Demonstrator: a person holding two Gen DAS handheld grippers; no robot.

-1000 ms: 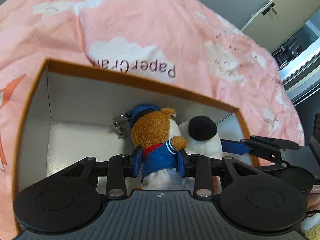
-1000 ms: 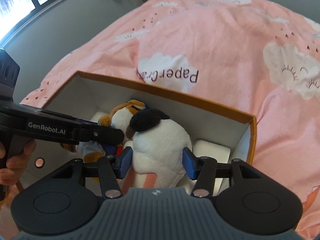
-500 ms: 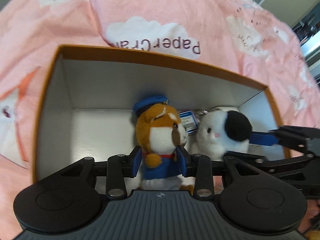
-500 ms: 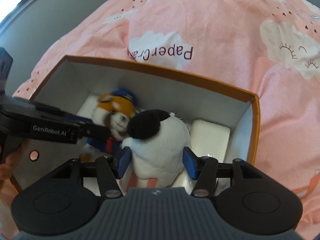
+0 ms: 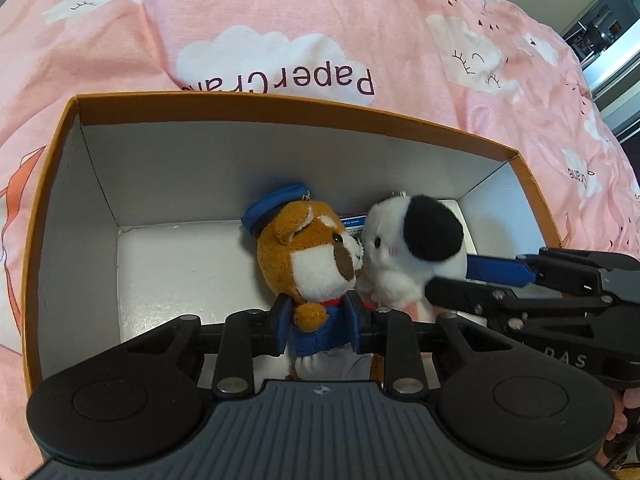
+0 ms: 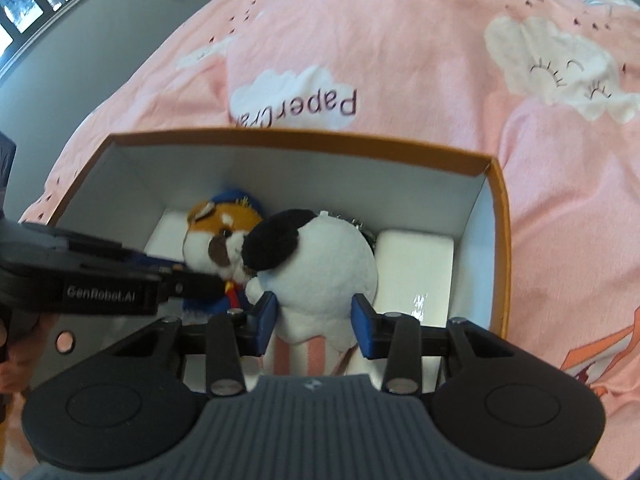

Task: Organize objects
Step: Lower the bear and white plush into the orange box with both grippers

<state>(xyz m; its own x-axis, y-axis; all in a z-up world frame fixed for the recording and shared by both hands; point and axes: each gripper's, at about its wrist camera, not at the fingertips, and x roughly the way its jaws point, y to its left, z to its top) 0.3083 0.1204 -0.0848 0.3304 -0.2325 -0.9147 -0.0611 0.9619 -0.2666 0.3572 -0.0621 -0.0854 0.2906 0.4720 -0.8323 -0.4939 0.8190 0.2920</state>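
Note:
A brown plush dog [image 5: 308,264] in a blue cap and jacket stands upright in the orange-rimmed box [image 5: 280,104]. My left gripper [image 5: 318,320] grips its body, and its jaws are closing with the blue pads pressed into the jacket. Right beside it, face to face and touching, is a white plush with a black ear [image 6: 320,256]. My right gripper [image 6: 315,320] holds this one low on its body, jaws closing, pads sunk into the fur. Each gripper appears in the other's view: the right gripper [image 5: 460,280] and the left gripper [image 6: 192,276].
The box [image 6: 320,140] lies on a pink bedcover [image 5: 360,20] printed with clouds. A white pad [image 6: 416,264] lies on the box floor at the right, and a small printed tag [image 5: 354,222] sits behind the toys. A hand [image 6: 16,360] shows at the left edge.
Both toys have been turned upright, and the dog's face now shows in the left wrist view. Both pairs of jaws have narrowed on the toys. The views look more steeply into the box.

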